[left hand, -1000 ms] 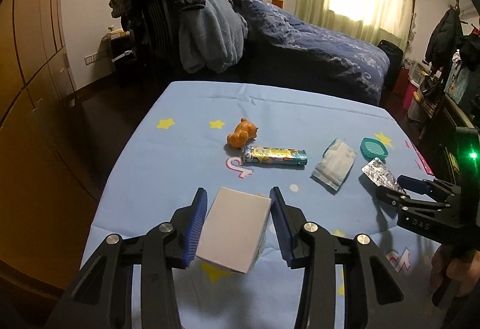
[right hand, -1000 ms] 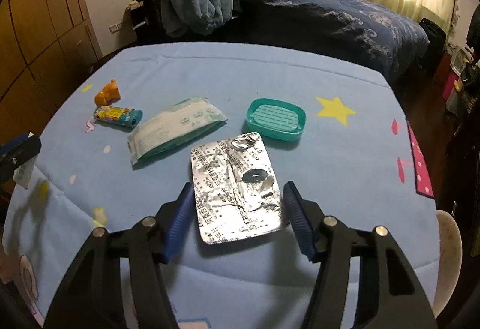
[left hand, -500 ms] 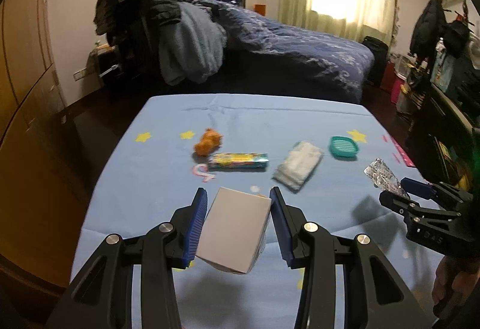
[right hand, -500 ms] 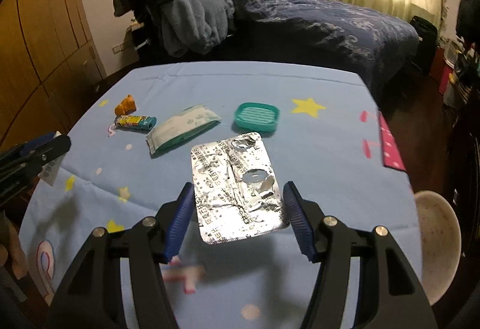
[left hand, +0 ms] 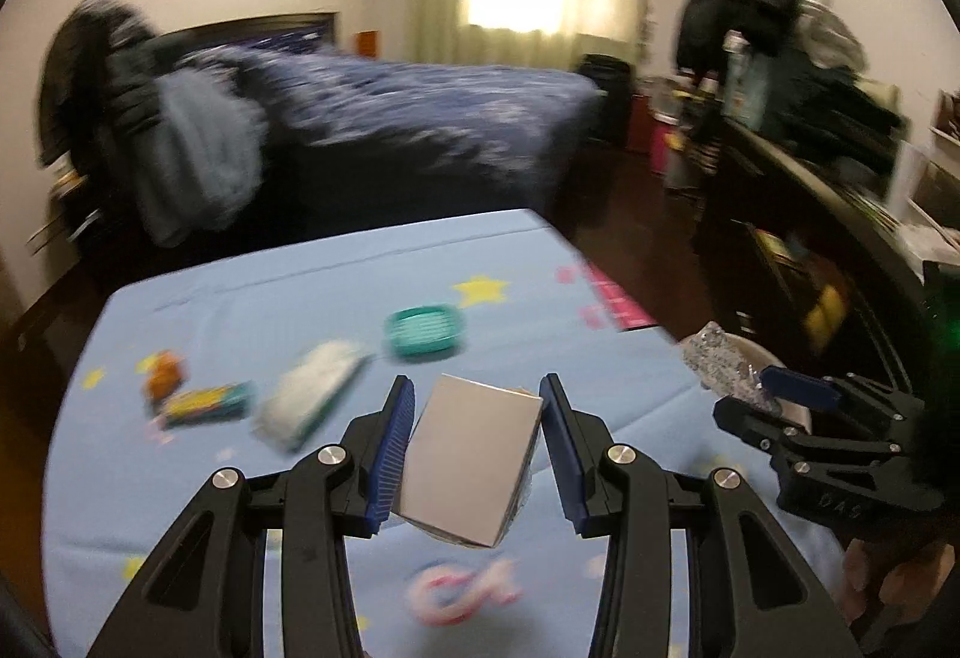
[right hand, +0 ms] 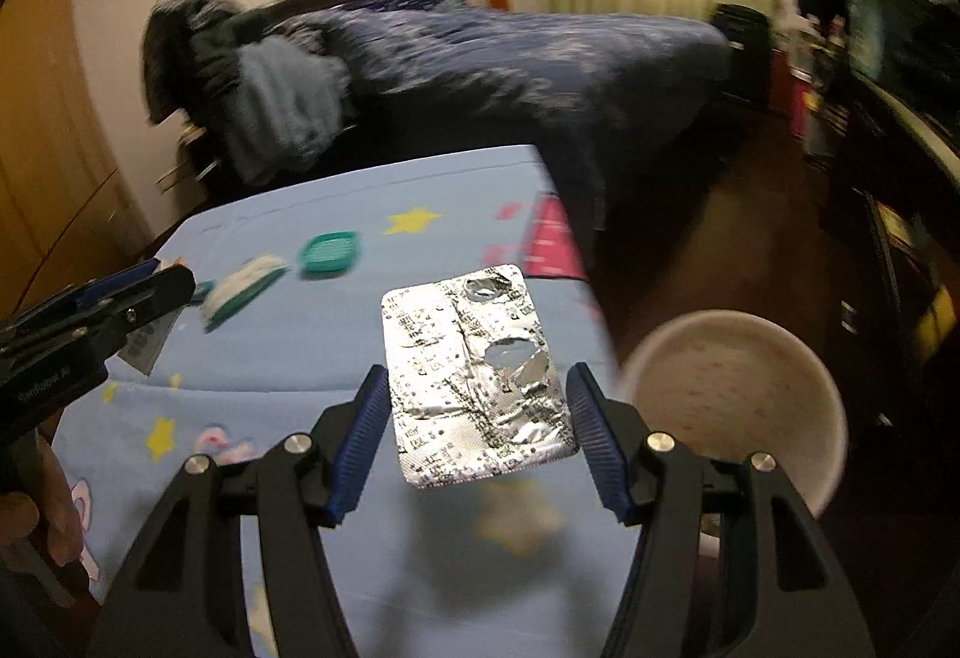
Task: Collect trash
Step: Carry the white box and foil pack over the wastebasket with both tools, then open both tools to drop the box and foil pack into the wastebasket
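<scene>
Both loads have travelled rightward since the earlier frames, toward the counter's right edge, and a white bin (right hand: 735, 406) has come into view beside it. Silver blister pack (right hand: 477, 379) — pinched flat between the blue pads of the right tongs (right hand: 474, 436) — hangs above the counter's (right hand: 336, 352) right edge, just left of the bin's rim. Small grey box (left hand: 471, 469) sits clamped, tilted, in the left tongs (left hand: 477, 445), raised above the blue star-printed cloth. Left on the counter: a teal soap dish (left hand: 425, 331), a white-and-teal packet (left hand: 309, 403), a colourful wrapped tube (left hand: 207, 403) and an orange toy (left hand: 163, 382) — all blurred. Beyond the counter stands a bed (left hand: 420, 112) with dark blue bedding.
</scene>
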{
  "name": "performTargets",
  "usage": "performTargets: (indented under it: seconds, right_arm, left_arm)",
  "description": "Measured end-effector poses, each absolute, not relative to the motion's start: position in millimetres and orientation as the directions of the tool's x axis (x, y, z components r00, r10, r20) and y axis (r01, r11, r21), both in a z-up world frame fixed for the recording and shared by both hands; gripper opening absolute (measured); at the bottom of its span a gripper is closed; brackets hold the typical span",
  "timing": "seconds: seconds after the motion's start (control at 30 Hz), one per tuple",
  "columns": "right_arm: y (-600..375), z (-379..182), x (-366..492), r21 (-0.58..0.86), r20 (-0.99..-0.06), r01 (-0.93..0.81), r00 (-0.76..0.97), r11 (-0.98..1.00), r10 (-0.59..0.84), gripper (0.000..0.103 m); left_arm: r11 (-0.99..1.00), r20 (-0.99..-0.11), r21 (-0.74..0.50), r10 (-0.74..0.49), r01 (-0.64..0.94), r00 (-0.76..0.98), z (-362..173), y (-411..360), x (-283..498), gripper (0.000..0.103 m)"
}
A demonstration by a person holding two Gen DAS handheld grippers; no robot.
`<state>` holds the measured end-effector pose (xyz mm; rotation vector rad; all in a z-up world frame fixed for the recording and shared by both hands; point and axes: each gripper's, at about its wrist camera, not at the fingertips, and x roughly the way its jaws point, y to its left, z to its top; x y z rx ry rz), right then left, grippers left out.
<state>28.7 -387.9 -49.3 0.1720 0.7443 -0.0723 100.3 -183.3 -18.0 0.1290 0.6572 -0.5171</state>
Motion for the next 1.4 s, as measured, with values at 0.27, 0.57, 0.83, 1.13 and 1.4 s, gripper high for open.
performTargets:
  seconds: [0.27,0.57,0.83,1.13,1.4]
  right_arm:
    - [-469.8,-55.9,-13.5,0.132,-0.675,0.326,0.721,0.936,-0.156,0.061]
    - [-526.0,-76.6,-30.7,0.12,-0.685,0.437,0.686,0.891,-0.244,0.061]
    - [-550.5,-100.7,-17.6,0.104,-0.698,0.465,0.664,0.879,-0.268,0.061]
    - [-563.2,-120.6,-7.6,0.1,-0.707,0.474,0.652,0.875,-0.273,0.063]
    - [-559.4,-114.4,-11.5,0.113,-0.701,0.472,0.661,0.874,-0.267,0.068]
  left_arm:
    - [0.76,-0.589,-0.036,-0.541,0.649,0.601,-15.1,-275.6,95.4,0.043]
    - [0.637,-0.587,0.014,-0.618,0.77,0.522,-24.4,-377.0,86.9,0.043]
    - [0.602,-0.612,0.014,-0.626,0.799,0.482,-42.3,-428.3,92.8,0.044]
    - [0.606,-0.596,0.004,-0.638,0.796,0.488,-42.4,-439.3,99.6,0.072]
    - [0.642,-0.577,-0.022,-0.634,0.767,0.514,-30.8,-408.1,105.7,0.076]
